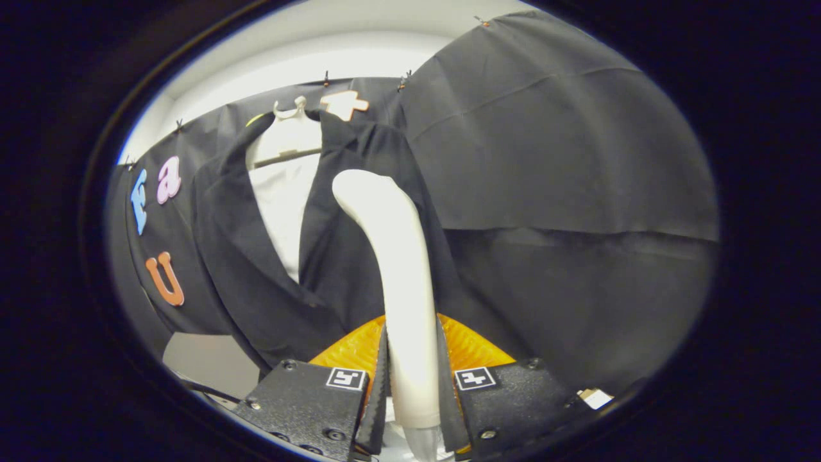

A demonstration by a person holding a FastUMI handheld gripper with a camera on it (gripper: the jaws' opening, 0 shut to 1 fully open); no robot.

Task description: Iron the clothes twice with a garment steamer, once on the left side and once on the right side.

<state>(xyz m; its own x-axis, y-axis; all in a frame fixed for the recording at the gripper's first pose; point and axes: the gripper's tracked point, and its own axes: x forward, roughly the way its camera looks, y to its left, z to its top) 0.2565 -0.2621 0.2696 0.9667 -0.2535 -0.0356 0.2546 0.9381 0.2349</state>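
Fingers [414,378] clamped on white steamer [397,256], its head against dark hanging jacket [346,244], black cloth wall [545,160] behind.

Wall cloth [551,147]: black fabric draped behind the scene, clipped along its top edge.
Clips [326,79]: small, spaced along the cloth's top edge.
Upper wall [359,58]: white, above the cloth.

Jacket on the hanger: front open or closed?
Open. The black jacket's two front panels hang apart, showing a white shirt between them. The gripper is shut on the steamer, whose head rests against one panel.
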